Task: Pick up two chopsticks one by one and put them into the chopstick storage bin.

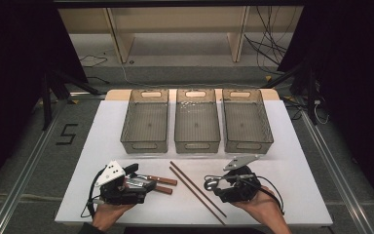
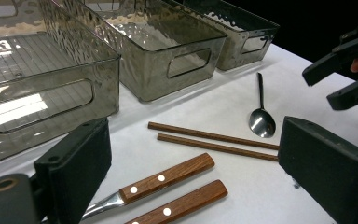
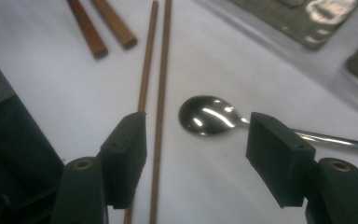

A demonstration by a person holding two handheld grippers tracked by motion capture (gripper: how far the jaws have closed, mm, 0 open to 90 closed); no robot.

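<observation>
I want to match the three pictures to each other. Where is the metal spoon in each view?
High view: the spoon lies low, right of centre, partly under the right gripper.
Left gripper view: right of centre, bowl toward the camera.
Right gripper view: centre, bowl between the open jaws.
Shared landmark: the pair of chopsticks beside it.

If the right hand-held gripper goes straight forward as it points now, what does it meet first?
Probably the spoon: its bowl lies just ahead between the open jaws of the right hand-held gripper, with the chopsticks beside the left jaw.
</observation>
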